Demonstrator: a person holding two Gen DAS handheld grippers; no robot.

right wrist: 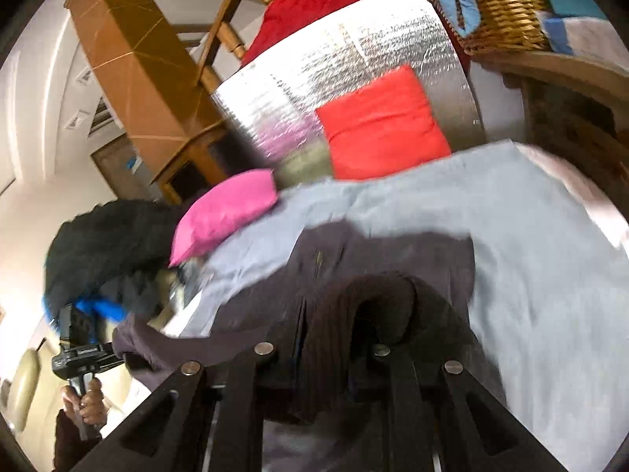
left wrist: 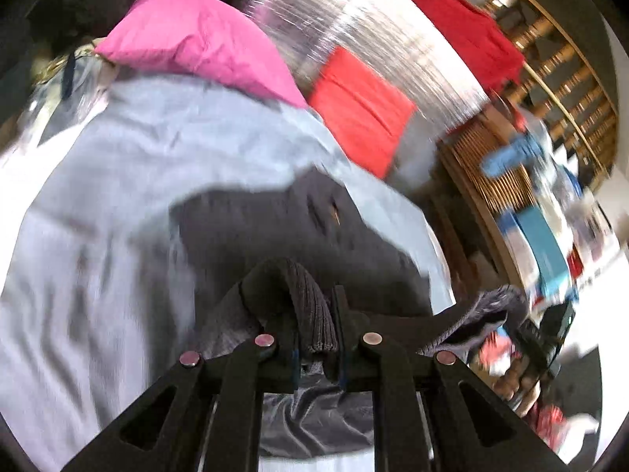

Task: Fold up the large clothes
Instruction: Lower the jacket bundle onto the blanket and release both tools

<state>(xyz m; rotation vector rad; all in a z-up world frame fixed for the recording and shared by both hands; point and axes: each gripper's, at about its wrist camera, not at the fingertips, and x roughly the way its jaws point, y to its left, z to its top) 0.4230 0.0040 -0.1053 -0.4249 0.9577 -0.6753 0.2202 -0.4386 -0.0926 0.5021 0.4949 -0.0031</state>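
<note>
A dark knitted garment [left wrist: 314, 236] is being gripped at its ribbed edge by both left gripper [left wrist: 316, 338] and right gripper [right wrist: 334, 338], jaws clenched, likely for spreading over the pale blue sheet [right wrist: 530, 236].

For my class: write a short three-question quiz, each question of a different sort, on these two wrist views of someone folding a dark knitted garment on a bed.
1. True or false: the left tool is clamped on a ribbed edge of the dark garment.
2. Which pillow lies on the silver sheet? A) pink pillow B) red pillow C) a green one
3. Fill in: the garment is spread over a light ____ bedsheet.

Key
1. True; the right tool grips ribbed knit too.
2. B
3. blue
</note>
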